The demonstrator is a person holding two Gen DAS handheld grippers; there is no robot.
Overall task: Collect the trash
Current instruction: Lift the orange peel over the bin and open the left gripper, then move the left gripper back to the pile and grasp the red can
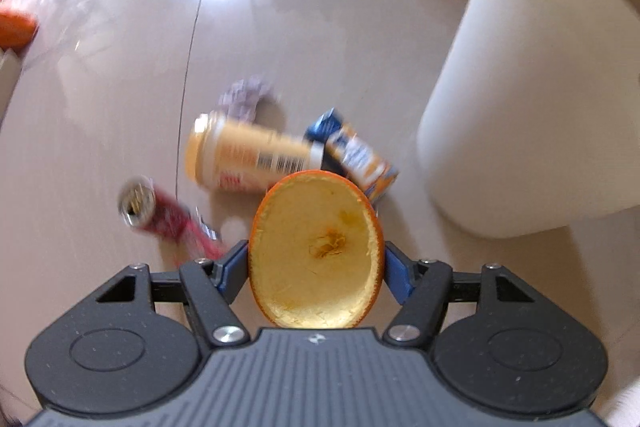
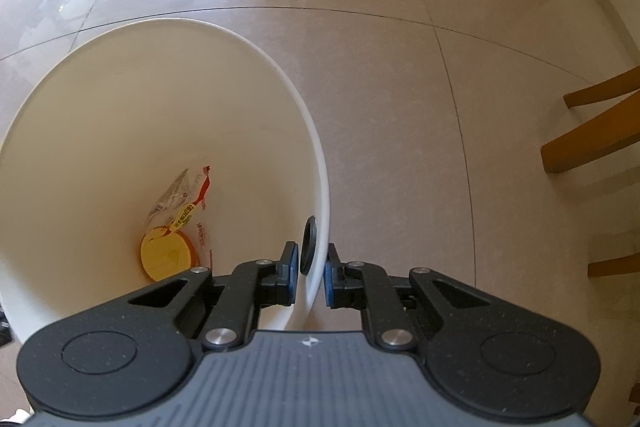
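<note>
One orange peel half [image 1: 316,255] sits gripped in the left tool [image 1: 316,267], above two cans [image 1: 248,155], one carton [image 1: 352,155] and one paper wad [image 1: 246,99] on the floor [image 1: 320,47]. The right tool [image 2: 311,273] pinches the white bin's [image 2: 120,99] rim; two wrappers [image 2: 176,227] inside.

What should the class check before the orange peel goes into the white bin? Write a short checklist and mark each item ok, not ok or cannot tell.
1. Left tool grips the orange peel on both sides: ok.
2. Peel is lifted clear of the floor litter, the yellow can, red can and blue carton: ok.
3. Right tool clamps the white bin's rim: ok.
4. Bin has room, with only a wrapper at the bottom: ok.
5. Peel is above the bin's mouth: not ok.
</note>
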